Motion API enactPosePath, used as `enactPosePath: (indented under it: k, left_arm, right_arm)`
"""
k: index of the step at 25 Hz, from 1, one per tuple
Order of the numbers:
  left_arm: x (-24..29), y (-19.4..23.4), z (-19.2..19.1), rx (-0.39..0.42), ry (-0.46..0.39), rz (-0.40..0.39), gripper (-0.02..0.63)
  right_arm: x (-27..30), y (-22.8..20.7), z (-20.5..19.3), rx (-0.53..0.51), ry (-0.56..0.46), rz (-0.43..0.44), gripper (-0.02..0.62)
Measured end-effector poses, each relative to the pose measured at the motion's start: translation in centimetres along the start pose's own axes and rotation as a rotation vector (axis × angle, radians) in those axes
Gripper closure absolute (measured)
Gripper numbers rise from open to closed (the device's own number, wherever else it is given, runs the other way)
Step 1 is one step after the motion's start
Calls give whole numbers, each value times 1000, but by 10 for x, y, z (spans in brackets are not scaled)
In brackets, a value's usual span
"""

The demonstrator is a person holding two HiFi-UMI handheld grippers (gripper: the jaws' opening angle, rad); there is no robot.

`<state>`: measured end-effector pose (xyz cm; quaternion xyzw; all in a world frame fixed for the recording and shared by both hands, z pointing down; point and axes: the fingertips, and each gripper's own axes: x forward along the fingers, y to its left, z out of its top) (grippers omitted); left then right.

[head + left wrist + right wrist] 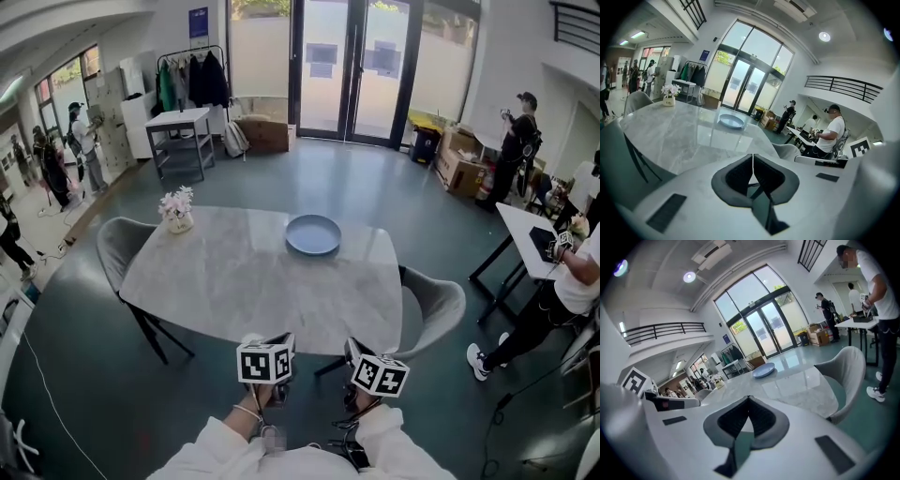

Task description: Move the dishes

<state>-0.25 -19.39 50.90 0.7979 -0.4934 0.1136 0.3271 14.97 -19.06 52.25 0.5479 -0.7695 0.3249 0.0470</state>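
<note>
A blue-grey plate lies on the far right part of the pale marble table; it also shows in the left gripper view as the plate and in the right gripper view as the plate. My left gripper and right gripper hover side by side at the table's near edge, well short of the plate. The left gripper is shut with nothing in it. The right gripper is likewise shut and empty.
A small pot of pale flowers stands at the table's far left. Grey chairs flank the table, one at the left and one at the right. A person stands by a white desk at the right. Glass doors close the far wall.
</note>
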Motion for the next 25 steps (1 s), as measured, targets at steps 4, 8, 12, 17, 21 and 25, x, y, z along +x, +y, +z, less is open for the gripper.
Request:
enactPosePath:
  k: [4,8,12,17,21,25]
  left_arm:
    - [1,2,5,0,-10,1,592]
    - [5,-2,7,8,-11,-7,591]
    - [7,0,9,14,-4,-13,592]
    - [7,3,11,12,-1,-14,592]
    - [8,8,9,14,4,-11,592]
    - [10,15,9,6,3,-5,591]
  right_arm:
    - [1,3,5,-51,-3,-26,538]
    - [3,3,9,-53,-5,-22,538]
    - [5,3,9,-52,-8,-35,538]
    - [7,2,7,-45,10,-49,538]
    - [10,4,4,-33,11,-54,538]
    - [17,3,1,-13,17,-59,538]
